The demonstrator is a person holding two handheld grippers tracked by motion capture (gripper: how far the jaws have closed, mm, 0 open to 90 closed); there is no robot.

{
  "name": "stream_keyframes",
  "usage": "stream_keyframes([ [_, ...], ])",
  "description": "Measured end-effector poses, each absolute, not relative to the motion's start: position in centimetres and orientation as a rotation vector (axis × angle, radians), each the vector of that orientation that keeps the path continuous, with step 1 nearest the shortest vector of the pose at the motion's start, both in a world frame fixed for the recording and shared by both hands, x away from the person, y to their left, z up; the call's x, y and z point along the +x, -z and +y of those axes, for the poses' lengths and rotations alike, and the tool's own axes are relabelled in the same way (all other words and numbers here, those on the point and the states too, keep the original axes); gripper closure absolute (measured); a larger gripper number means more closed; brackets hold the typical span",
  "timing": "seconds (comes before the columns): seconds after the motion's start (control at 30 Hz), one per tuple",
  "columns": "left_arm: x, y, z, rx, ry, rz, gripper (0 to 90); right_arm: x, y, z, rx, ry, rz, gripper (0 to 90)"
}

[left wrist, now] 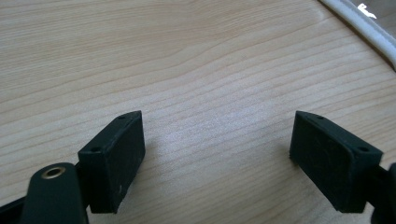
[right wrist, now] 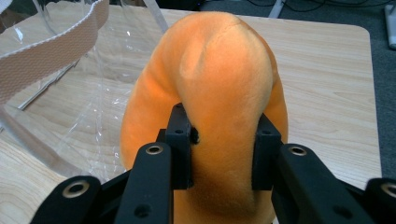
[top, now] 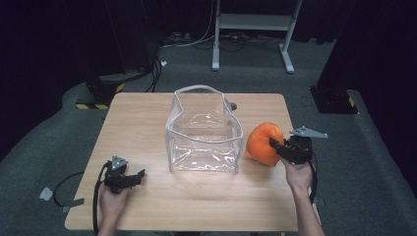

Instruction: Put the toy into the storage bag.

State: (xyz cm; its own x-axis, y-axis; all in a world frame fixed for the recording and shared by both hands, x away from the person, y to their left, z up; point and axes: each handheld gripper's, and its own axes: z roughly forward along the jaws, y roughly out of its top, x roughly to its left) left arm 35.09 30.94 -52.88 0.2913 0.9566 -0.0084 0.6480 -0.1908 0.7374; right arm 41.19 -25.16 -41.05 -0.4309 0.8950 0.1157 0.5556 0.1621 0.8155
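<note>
One orange plush toy [top: 264, 143], one clear bag [top: 204, 132], two grippers.

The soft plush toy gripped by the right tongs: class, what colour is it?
Orange plush toy, plain with no pattern; clearest in the right gripper view.

Hidden and cut off

The orange plush toy [right wrist: 210, 93] runs off the bottom edge; the clear bag [right wrist: 56, 51] is cropped at left.

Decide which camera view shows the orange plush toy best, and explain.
The right gripper view: the orange plush toy looms close, pinched between the right gripper jaws. The high view shows it small beside the clear bag.
</note>
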Motion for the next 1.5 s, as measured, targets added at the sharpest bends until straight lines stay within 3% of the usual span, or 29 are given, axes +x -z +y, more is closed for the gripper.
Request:
stream_keyframes([
  [1.5,35.1,52.9,30.9,1.925,-0.621,1.430,18.2,39.4,34.8,-25.9,1.312,-1.242,2.037,67.3],
])
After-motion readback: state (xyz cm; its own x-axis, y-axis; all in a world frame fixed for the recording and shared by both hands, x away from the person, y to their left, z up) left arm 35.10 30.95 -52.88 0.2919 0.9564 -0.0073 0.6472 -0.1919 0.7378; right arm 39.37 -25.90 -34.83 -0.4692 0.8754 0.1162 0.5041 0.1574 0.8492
